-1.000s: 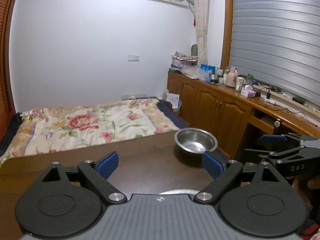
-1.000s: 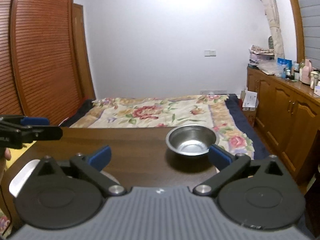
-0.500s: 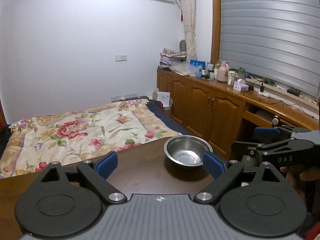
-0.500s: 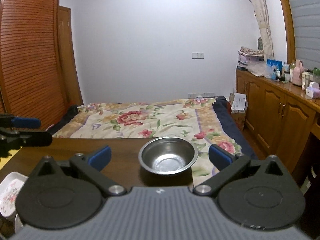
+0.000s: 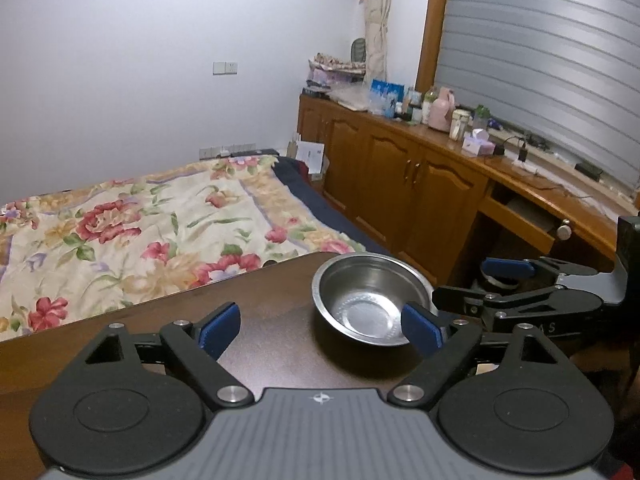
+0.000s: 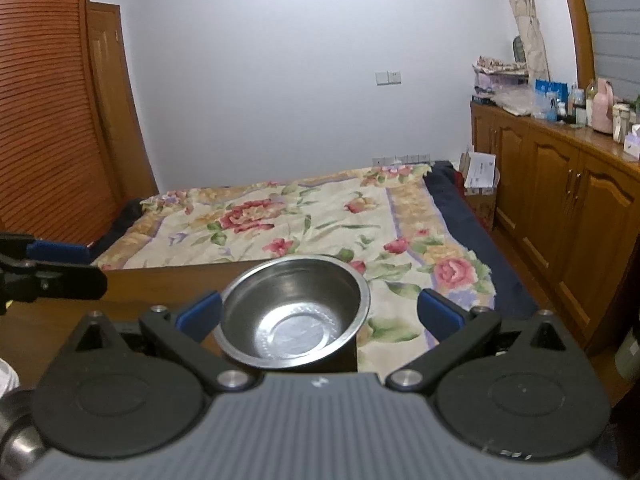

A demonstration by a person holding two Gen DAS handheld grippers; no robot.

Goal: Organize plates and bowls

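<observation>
A steel bowl (image 5: pixel 370 300) stands upright at the far right corner of the dark wooden table (image 5: pixel 260 300). In the right wrist view the bowl (image 6: pixel 292 312) lies between the fingers of my right gripper (image 6: pixel 320 315), which is open; the rim sits close to the left pad (image 6: pixel 200 316) and I cannot tell if they touch. My left gripper (image 5: pixel 320 330) is open too and holds nothing, with the bowl just ahead of its right pad (image 5: pixel 422 330). From the left wrist view the right gripper (image 5: pixel 460 280) comes in from the right of the bowl.
Beyond the table lies a bed with a floral quilt (image 5: pixel 140 232). Wooden cabinets (image 5: pixel 420 184) with bottles on top run along the right wall. The left gripper (image 6: pixel 80 266) hangs over the table's left part. A white plate's edge (image 6: pixel 6 376) shows at lower left.
My right gripper has moved forward and rightward until the bowl sits between its fingers. The left gripper has closed in on the bowl and turned right. Both stay open.
</observation>
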